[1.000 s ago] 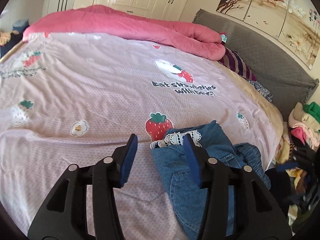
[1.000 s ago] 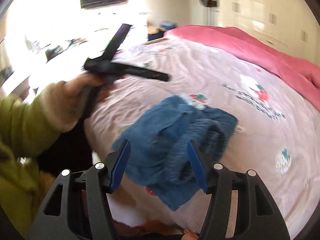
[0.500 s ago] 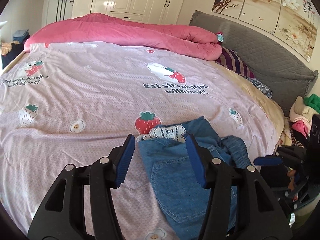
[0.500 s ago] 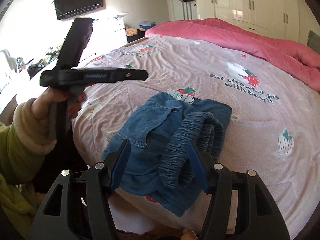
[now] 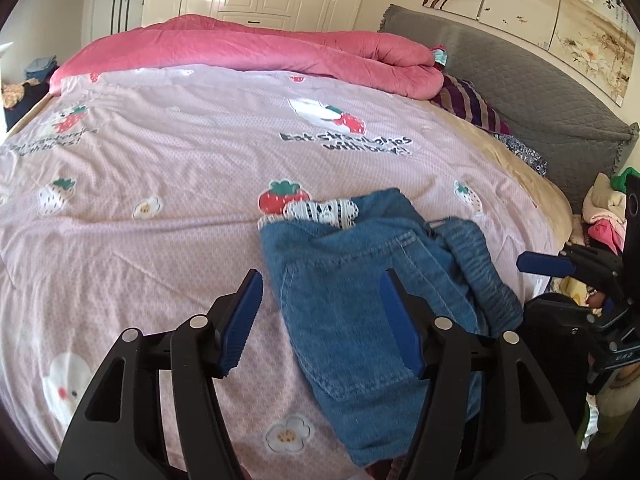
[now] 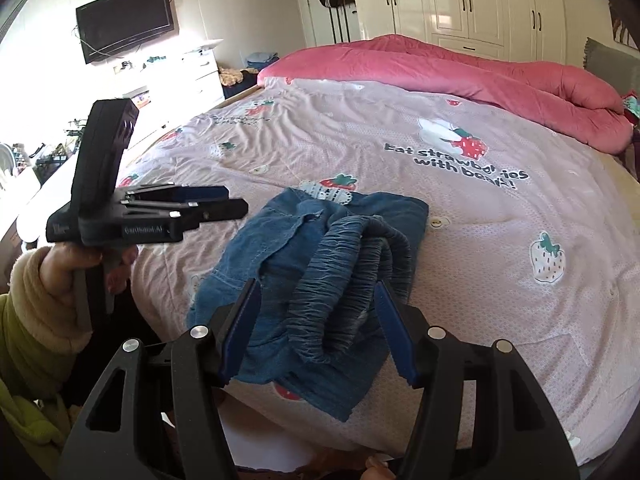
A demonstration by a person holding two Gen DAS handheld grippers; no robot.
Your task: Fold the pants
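Observation:
Blue denim pants point(image 5: 372, 292) lie crumpled near the front edge of the pink strawberry-print bed cover point(image 5: 180, 160). Their gathered elastic waistband point(image 6: 352, 272) bunches on top, and a white lace-trimmed patch point(image 5: 320, 210) shows at the far end. My left gripper point(image 5: 320, 320) is open and empty, hovering above the pants' left part. My right gripper point(image 6: 316, 324) is open and empty, hovering over the waistband. The left gripper also shows in the right wrist view point(image 6: 192, 204), held in a hand with a green sleeve. The right gripper's blue pad shows at the right of the left wrist view point(image 5: 544, 266).
A rolled pink duvet point(image 5: 260, 52) lies across the far side of the bed. A grey headboard point(image 5: 540, 92) and striped pillow point(image 5: 472, 108) are on the right. Piled clothes point(image 5: 604, 216) sit beside the bed. A wall TV point(image 6: 126, 20) and white drawers point(image 6: 200, 72) stand left.
Both grippers have drawn back slightly and steadied above the pants. The left gripper's view shows more of the pants now. The pants have not moved.

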